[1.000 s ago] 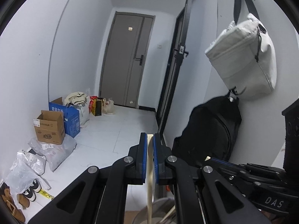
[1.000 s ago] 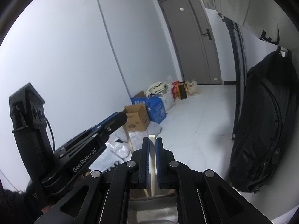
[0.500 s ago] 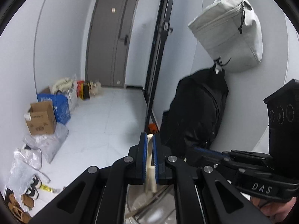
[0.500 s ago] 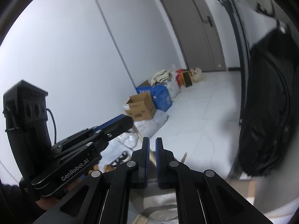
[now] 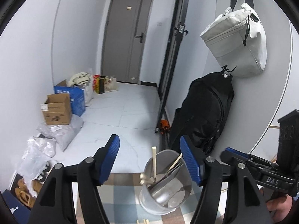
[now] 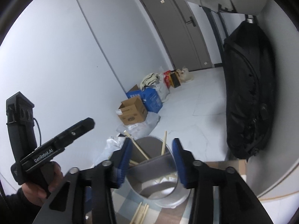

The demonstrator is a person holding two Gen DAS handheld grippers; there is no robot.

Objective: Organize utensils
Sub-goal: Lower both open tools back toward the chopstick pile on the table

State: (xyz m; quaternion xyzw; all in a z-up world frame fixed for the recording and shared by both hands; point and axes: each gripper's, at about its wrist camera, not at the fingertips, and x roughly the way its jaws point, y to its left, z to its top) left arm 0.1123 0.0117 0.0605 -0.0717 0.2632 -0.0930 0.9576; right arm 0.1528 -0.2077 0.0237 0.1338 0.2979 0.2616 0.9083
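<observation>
The left gripper (image 5: 149, 160) is being held with its jaws well apart, having just been opening; nothing is being gripped, though the holder (image 5: 166, 183) is being seen between and beyond the blue pads (image 5: 110, 160). The right gripper (image 6: 151, 160) is likewise being held part open, its jaws having just been opening, with nothing pressed between them. The holder, a metal cup with a divider, is being shown standing on a checked cloth (image 5: 123, 192) at 6 o'clock in both views. Chopsticks (image 5: 154, 163) and metal utensils (image 5: 164, 184) are being kept inside it, leaning toward 12 and 1 o'clock. More chopsticks (image 6: 140, 212) are being left lying on the cloth just before the holder.

In the right view, the holder's rim is being partly hidden by the pads. At 9 o'clock there, the left gripper is being held in a hand (image 6: 43, 184). A black backpack (image 5: 205, 115) is being seen hanging at 3 o'clock, a pale bag (image 5: 237, 44) above it. Boxes (image 5: 58, 110) and plastic bags (image 5: 37, 149) are being seen along the wall at 9 o'clock, a door (image 5: 129, 37) at 12.
</observation>
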